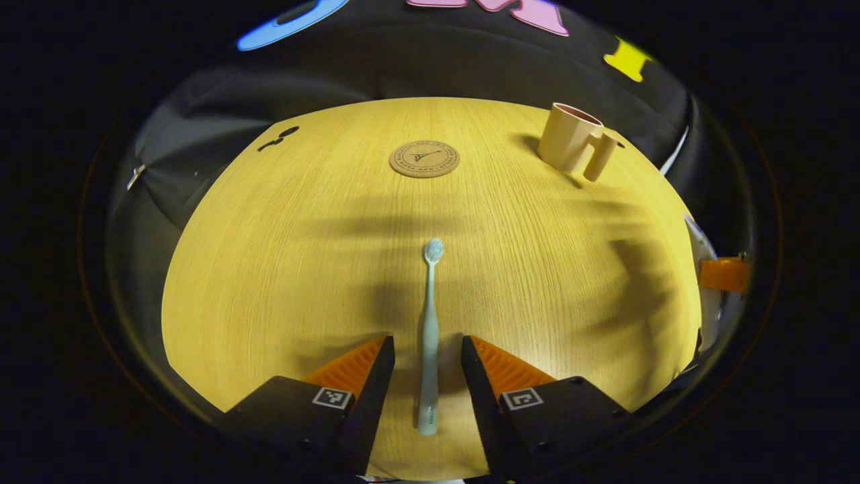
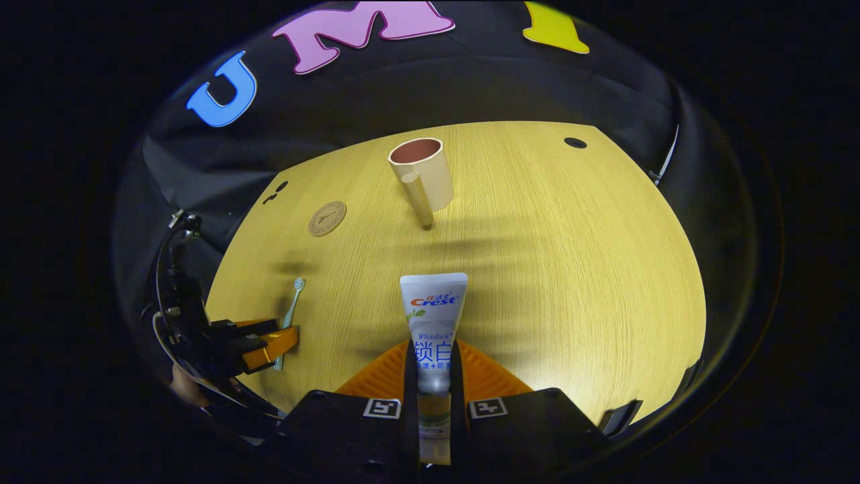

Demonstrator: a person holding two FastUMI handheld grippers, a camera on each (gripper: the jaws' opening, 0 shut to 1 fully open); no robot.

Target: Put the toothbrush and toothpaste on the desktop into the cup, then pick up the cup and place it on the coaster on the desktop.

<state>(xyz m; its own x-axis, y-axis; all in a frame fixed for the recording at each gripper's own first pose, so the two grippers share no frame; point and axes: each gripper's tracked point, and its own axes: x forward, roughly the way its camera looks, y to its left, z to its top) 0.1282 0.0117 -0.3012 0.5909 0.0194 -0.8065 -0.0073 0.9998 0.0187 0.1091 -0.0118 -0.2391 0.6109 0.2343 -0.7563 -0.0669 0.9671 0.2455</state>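
In the left gripper view my left tongs (image 1: 428,359) stand parted astride the toothbrush (image 1: 430,336), which lies flat on the table (image 1: 282,269), bristles pointing away; I judge this lines up a pinch on the handle. The coaster (image 1: 424,158) and the cup (image 1: 571,138) sit well beyond. In the right gripper view my right tongs (image 2: 433,363) are clenched on the toothpaste (image 2: 433,316), its broad end aimed at the cup (image 2: 422,176), ready for dropping in. The tube's cap end is hidden between the fingers, and I cannot tell whether it is lifted off the table.
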